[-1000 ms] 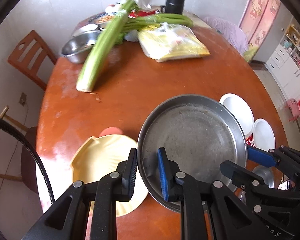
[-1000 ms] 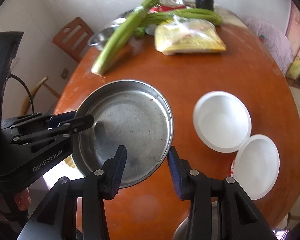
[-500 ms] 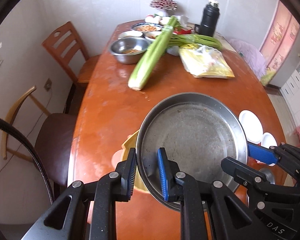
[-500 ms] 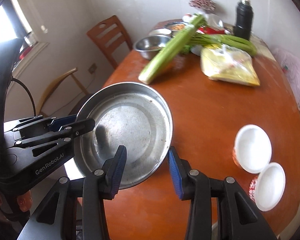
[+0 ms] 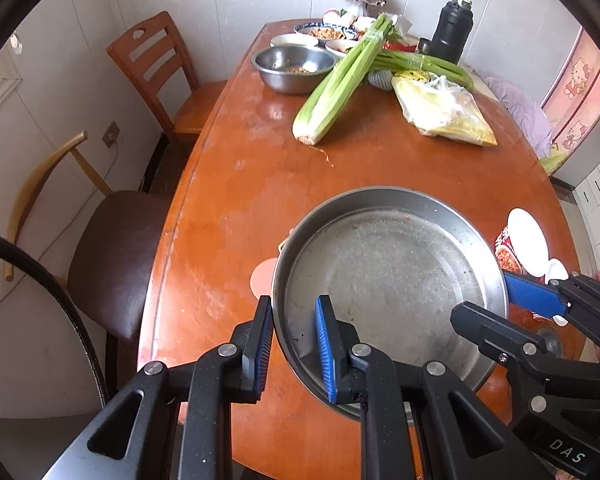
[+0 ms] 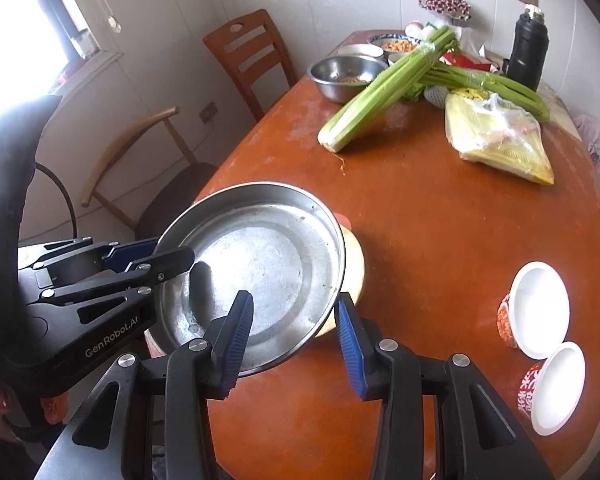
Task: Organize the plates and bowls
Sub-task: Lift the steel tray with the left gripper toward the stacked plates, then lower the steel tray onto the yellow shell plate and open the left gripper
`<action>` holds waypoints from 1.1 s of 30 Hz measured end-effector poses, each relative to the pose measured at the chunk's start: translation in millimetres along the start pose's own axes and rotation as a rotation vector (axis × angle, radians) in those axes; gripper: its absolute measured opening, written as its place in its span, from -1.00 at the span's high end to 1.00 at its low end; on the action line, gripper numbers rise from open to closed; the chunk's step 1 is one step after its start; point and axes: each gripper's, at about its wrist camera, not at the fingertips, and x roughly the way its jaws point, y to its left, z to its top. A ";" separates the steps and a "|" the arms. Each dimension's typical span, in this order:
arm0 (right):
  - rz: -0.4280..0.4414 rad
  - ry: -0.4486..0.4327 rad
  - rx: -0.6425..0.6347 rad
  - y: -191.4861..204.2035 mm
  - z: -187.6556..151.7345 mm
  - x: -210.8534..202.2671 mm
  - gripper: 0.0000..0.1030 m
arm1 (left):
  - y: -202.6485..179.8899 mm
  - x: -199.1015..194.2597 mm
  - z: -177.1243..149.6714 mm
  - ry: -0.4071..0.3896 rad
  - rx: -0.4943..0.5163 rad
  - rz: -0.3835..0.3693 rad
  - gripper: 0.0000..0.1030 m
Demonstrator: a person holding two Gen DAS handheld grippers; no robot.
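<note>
**Hazard: plate slip over the stack**

Steel plate (image 5: 392,280) held in the air above the table (image 5: 260,184), directly over a yellow plate (image 6: 354,264) and a pink disc (image 5: 262,280) below. Left gripper (image 5: 292,344) clamped on the near-left rim, one pad inside, one outside. Right gripper (image 6: 294,336) straddling the opposite rim; jaws set wide, contact with the rim not confirmable (possibly loose). Likely failure: rotation about the single left pinch, far edge dropping, striking the yellow plate off-centre. Smooth metal, narrow pad contact: low friction. Secondary risk: sideways swing toward the two red-and-white bowls (image 6: 536,312), near but apart. Level descent advised, release only once seated.
</note>
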 end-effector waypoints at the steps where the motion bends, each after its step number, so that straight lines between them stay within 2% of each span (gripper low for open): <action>1: -0.002 0.008 0.002 -1.7 -0.7 2.9 0.14 | -0.8 3.4 0.0 0.006 -0.001 0.000 0.61; 19: 0.005 0.147 -0.012 -22.8 -7.8 63.6 0.14 | 0.0 66.5 -11.3 0.100 -0.068 -0.019 0.61; 33: 0.009 0.171 -0.009 -31.7 -0.4 87.6 0.14 | -5.3 89.0 -3.6 0.129 -0.050 0.025 0.60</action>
